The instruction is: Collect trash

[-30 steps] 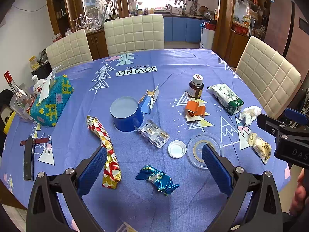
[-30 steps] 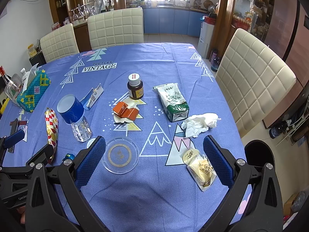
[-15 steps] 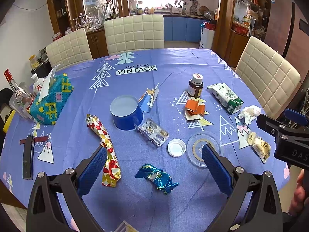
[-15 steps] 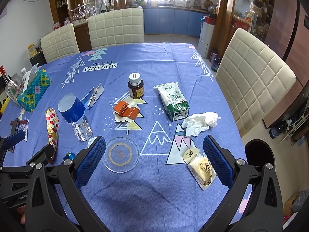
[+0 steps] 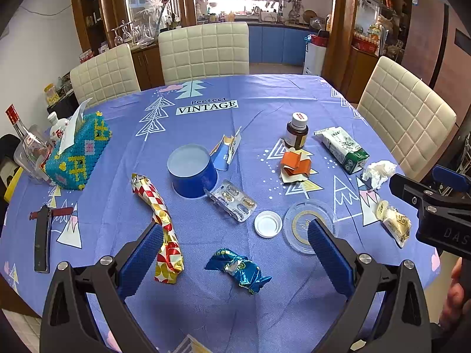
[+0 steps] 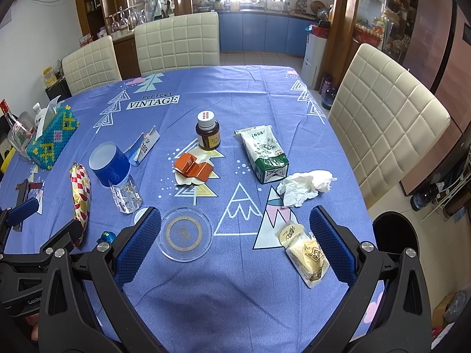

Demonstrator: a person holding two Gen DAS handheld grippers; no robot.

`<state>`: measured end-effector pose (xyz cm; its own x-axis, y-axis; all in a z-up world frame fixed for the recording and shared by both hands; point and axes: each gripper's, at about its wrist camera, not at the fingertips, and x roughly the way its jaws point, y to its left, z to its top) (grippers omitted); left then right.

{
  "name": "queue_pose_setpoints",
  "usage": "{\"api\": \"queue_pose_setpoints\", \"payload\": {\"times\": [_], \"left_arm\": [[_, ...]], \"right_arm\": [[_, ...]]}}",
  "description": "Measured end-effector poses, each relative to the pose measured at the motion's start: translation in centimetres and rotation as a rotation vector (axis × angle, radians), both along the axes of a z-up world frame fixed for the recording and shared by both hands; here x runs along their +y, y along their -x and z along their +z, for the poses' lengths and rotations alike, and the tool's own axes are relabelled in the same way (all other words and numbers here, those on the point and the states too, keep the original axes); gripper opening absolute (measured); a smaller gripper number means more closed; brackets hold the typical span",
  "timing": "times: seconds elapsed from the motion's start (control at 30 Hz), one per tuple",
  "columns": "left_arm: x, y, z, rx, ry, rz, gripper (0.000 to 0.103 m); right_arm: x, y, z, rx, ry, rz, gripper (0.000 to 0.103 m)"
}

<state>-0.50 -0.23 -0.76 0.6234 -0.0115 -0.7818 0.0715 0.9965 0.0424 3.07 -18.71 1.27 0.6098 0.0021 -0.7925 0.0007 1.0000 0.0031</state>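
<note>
1. My left gripper (image 5: 235,235) hung spread wide and empty above the near edge of the table (image 5: 265,94).
2. A crumpled blue foil wrapper (image 5: 238,269) lay between its fingers, with a red-and-gold wrapper (image 5: 159,223) beside the left finger.
3. My right gripper (image 6: 235,220) was just as wide apart, holding nothing.
4. A yellow snack packet (image 6: 306,253) lay by its right finger, a glass coaster (image 6: 184,234) by its left.
5. A crumpled tissue (image 6: 304,186) sat beyond the packet, touching a green-and-white carton (image 6: 265,154).
</note>
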Motion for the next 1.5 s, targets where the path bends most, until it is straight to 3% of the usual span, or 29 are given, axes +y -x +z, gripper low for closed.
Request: {"api": "queue_pose_setpoints", "payload": {"times": [1.5], "left_arm": [[0.61, -0.10, 0.55, 0.000, 0.010, 0.003, 0.096]], "right_arm": [[-0.03, -0.08, -0.03, -0.004, 0.003, 0.001, 0.100]]}}
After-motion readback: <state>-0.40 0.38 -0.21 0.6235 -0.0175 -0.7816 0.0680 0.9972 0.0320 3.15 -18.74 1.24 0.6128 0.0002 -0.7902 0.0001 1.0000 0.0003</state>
